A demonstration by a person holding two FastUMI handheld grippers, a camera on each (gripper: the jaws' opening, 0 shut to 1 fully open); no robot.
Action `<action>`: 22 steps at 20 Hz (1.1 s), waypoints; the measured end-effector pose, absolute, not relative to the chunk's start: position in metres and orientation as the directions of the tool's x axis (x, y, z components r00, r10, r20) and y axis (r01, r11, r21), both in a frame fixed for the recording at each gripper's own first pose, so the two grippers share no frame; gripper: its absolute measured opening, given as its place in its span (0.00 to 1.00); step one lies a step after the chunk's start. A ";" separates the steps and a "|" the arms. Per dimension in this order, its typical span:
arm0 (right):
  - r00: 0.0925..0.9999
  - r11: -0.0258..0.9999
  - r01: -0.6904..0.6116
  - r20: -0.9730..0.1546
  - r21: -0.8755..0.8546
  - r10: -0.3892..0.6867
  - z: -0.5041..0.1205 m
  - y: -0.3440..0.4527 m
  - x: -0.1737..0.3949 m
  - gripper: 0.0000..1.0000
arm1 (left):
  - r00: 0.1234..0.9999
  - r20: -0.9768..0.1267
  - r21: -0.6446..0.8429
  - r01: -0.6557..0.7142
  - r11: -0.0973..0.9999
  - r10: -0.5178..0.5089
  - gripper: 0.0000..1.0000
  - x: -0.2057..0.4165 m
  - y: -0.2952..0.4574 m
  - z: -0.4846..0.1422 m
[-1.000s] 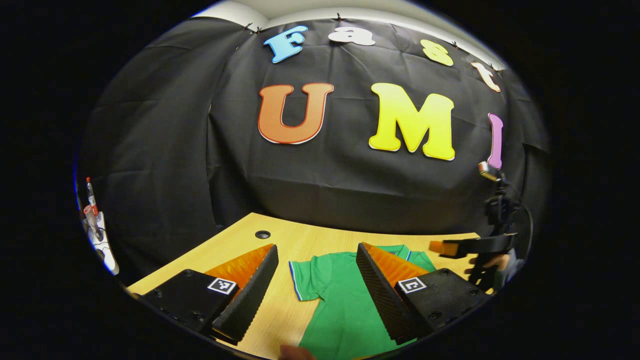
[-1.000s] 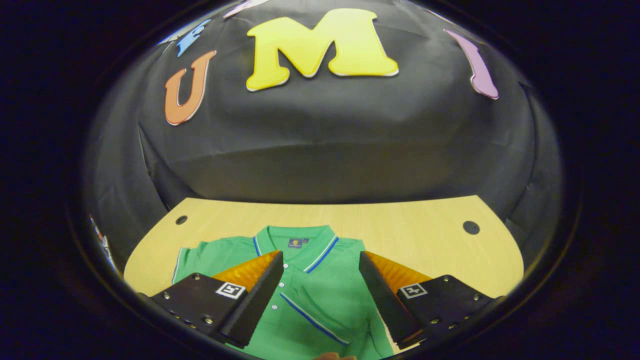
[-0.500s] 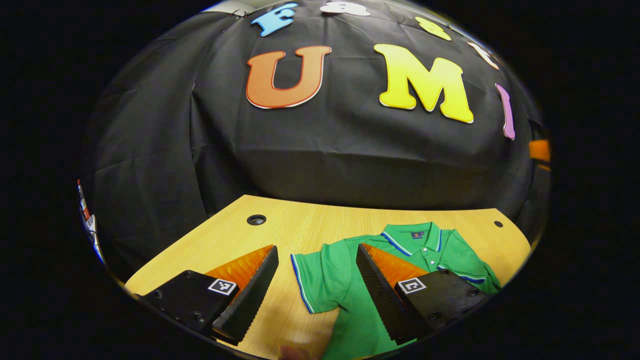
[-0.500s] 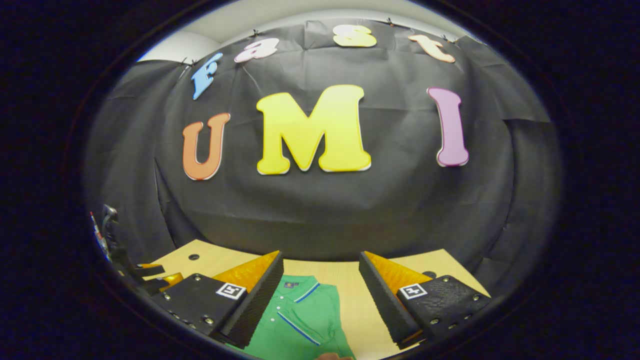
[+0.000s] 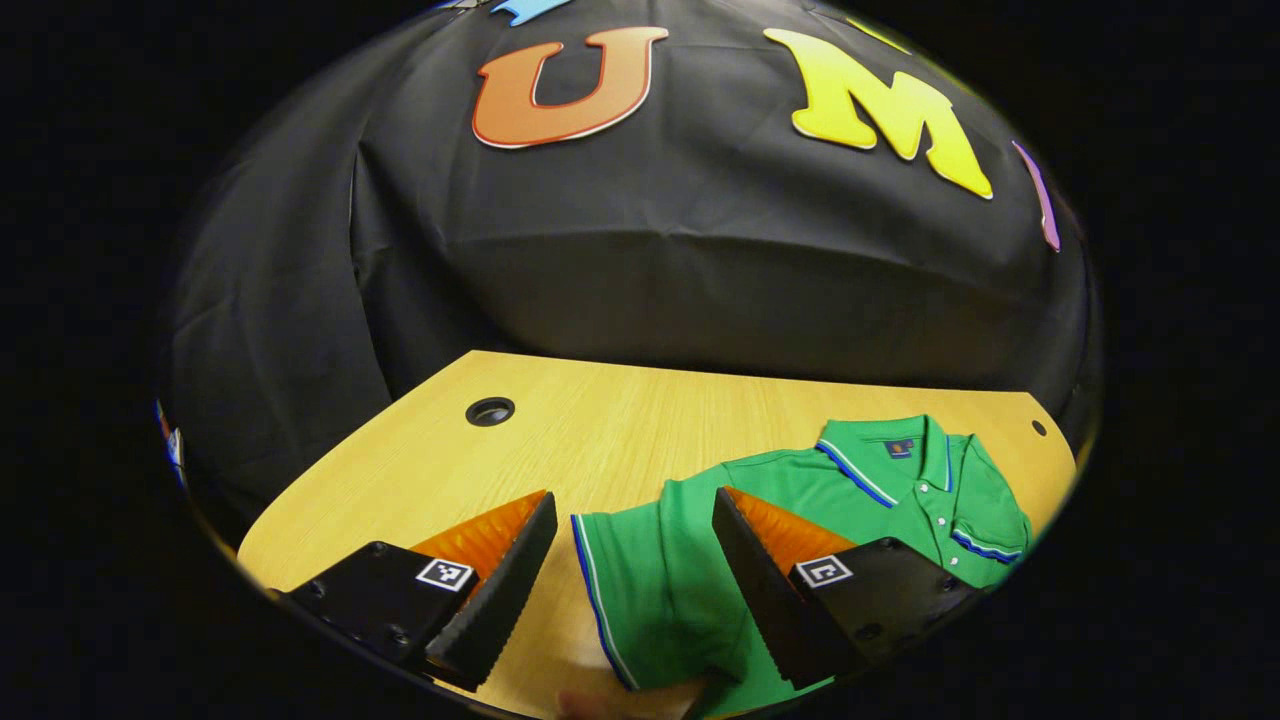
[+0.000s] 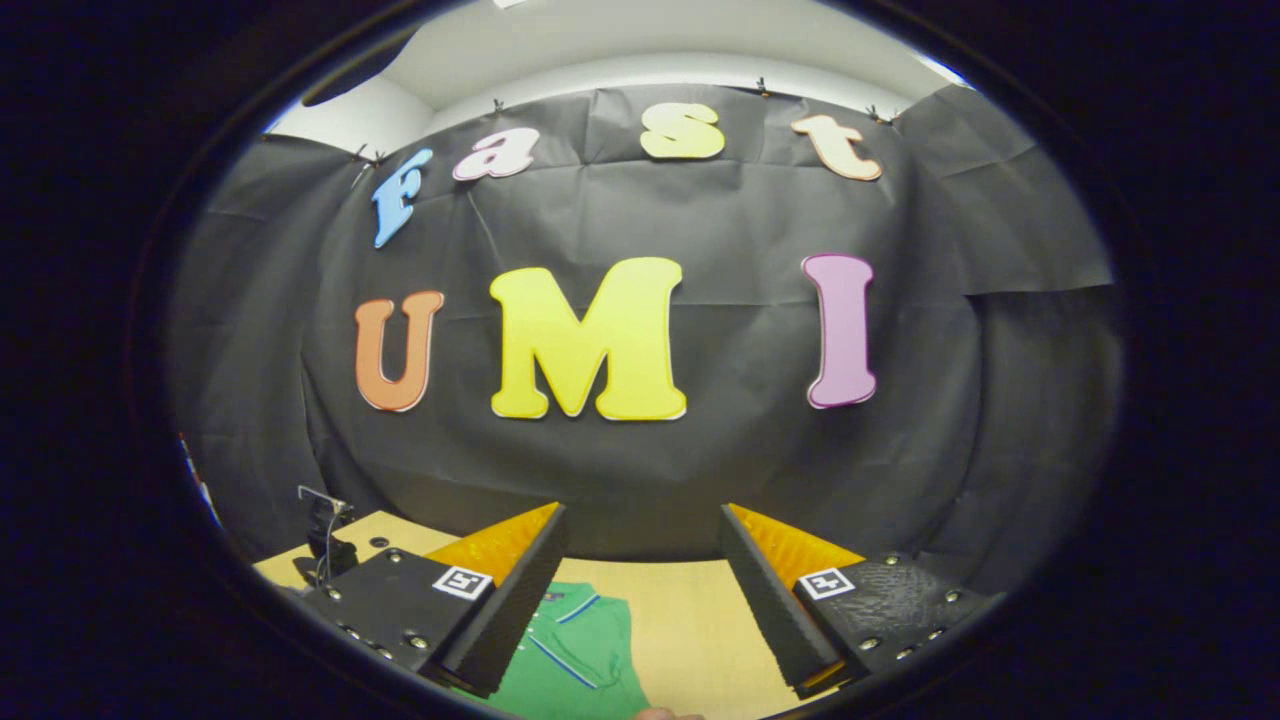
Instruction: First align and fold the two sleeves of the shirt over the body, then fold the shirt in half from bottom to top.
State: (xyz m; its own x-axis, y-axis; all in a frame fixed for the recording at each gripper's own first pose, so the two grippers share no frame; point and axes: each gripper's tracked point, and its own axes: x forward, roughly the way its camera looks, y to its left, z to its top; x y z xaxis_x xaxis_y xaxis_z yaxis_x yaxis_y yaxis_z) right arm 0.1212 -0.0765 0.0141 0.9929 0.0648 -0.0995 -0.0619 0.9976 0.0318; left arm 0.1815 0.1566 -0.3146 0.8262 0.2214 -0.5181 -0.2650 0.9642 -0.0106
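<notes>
A green polo shirt (image 5: 860,490) with blue and white trim lies flat on the wooden table (image 5: 600,420), collar (image 5: 890,452) toward the wall. My left gripper (image 5: 633,497) is open and low over the shirt's left sleeve (image 5: 640,590), whose striped cuff edge lies between the fingers. The other sleeve's cuff (image 5: 982,547) rests folded over the body near the placket. My right gripper (image 6: 642,510) is open with nothing between its fingers, held higher and facing the wall. Below it I see a strip of the shirt (image 6: 575,655) and some table (image 6: 700,625).
A round cable hole (image 5: 490,411) sits in the table's far left part, and a smaller hole (image 5: 1040,428) at the far right. The black cloth wall stands right behind the table. A dark piece of gear with a thin wire (image 6: 325,535) shows left of my right gripper.
My left gripper has tipped down and come closer to the left sleeve, which now lies between its fingers. My right gripper has risen and tilted up, away from the shirt.
</notes>
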 end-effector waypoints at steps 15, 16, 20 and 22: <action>0.991 0.998 -0.009 -0.131 0.059 0.016 0.009 -0.104 0.130 0.93 | 0.715 -0.660 0.015 -0.296 0.955 0.232 1.00 0.191 0.177 -0.369; 0.991 0.998 -0.009 -0.136 0.066 0.018 0.009 -0.104 0.130 0.93 | 0.716 -0.662 0.006 -0.291 0.957 0.222 1.00 0.191 0.177 -0.369; 0.992 0.996 -0.006 -0.129 0.084 0.016 0.014 -0.109 0.131 0.95 | 0.705 -0.679 -0.009 -0.290 0.957 0.207 0.37 0.190 0.175 -0.369; 0.993 0.996 0.001 -0.121 0.086 0.009 0.018 -0.112 0.129 0.95 | 0.704 -0.679 -0.022 -0.303 0.953 0.208 0.04 0.188 0.172 -0.369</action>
State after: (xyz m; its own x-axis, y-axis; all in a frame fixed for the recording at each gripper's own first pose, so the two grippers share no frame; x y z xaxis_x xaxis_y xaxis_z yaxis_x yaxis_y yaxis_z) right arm 0.1293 -0.1116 0.0183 0.9926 0.0095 -0.1207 0.0010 0.9963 0.0861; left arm 0.1883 0.1718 -0.3692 0.7044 0.2083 -0.6785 -0.3026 0.9529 -0.0216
